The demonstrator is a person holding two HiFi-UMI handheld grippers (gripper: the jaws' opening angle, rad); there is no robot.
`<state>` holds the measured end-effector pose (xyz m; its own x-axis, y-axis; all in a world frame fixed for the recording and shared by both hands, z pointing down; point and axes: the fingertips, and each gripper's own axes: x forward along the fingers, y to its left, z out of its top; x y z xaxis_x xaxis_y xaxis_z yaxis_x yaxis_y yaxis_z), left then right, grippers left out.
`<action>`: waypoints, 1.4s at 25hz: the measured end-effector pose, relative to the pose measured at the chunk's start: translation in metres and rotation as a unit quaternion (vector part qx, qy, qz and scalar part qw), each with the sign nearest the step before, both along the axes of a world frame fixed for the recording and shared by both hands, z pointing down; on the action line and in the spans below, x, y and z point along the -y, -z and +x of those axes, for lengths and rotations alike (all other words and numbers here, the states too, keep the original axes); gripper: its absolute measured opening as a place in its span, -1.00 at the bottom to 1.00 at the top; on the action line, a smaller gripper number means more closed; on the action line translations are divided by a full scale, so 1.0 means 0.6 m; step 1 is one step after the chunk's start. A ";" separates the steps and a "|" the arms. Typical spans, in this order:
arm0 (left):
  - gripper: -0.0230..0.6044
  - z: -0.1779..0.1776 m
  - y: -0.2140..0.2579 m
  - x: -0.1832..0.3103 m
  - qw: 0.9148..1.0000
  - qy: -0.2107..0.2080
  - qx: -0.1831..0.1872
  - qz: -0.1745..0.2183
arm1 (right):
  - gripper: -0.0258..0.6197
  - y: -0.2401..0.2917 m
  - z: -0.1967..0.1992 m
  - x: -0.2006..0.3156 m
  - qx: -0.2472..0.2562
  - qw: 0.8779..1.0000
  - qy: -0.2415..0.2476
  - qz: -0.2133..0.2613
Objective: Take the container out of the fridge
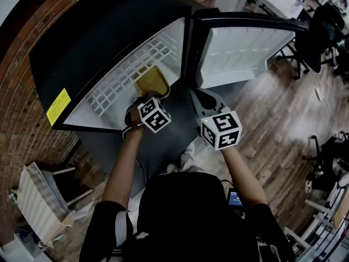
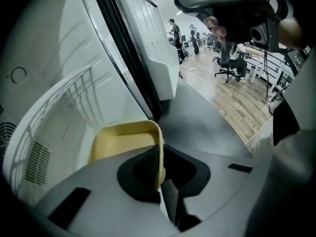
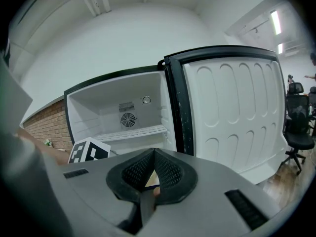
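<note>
A yellow container point(image 1: 151, 81) sits at the front of the open black fridge point(image 1: 103, 31), beside the white wire shelf point(image 1: 122, 78). My left gripper point(image 1: 143, 99) reaches into the fridge and is shut on the container's near wall. In the left gripper view the container's point(image 2: 123, 142) thin rim stands pinched between the jaws of the left gripper point(image 2: 159, 168). My right gripper point(image 1: 200, 100) hangs in front of the open door point(image 1: 245, 51), outside the fridge. It is shut with nothing held, as the right gripper view point(image 3: 153, 153) shows, and faces the fridge interior point(image 3: 118, 115).
A brick wall point(image 1: 22, 108) runs behind and left of the fridge. A white rack point(image 1: 35, 203) lies on the floor at lower left. Office chairs point(image 1: 322, 31) and desks stand on the wood floor point(image 1: 283, 119) to the right. The door point(image 3: 237, 117) swings out to the right.
</note>
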<state>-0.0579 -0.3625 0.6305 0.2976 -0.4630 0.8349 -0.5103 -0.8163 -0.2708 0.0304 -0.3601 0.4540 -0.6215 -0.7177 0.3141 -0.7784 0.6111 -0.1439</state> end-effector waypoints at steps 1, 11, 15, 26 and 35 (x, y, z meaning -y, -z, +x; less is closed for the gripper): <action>-0.83 0.001 0.003 -0.005 1.000 -0.001 0.000 0.002 | -0.80 0.002 0.001 -0.005 0.000 1.000 -0.002 0.001; -0.83 0.005 0.038 -0.069 1.000 -0.017 0.002 0.018 | -0.80 0.032 -0.002 -0.067 -0.002 1.000 -0.010 0.021; -0.83 0.005 0.050 -0.103 1.000 -0.023 -0.003 0.019 | -0.80 0.044 -0.010 -0.095 -0.003 1.000 -0.013 0.028; -0.83 -0.014 0.066 -0.198 0.999 -0.044 -0.004 0.019 | -0.80 0.066 -0.031 -0.176 -0.005 0.999 -0.027 0.045; -0.83 -0.031 0.073 -0.266 0.998 -0.054 -0.003 0.027 | -0.80 0.078 -0.051 -0.236 -0.008 0.998 -0.032 0.057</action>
<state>-0.0763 -0.2028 0.5866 0.3527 -0.4728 0.8075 -0.4218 -0.8507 -0.3138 -0.0001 -0.2184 0.4069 -0.5691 -0.7872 0.2375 -0.8178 0.5720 -0.0633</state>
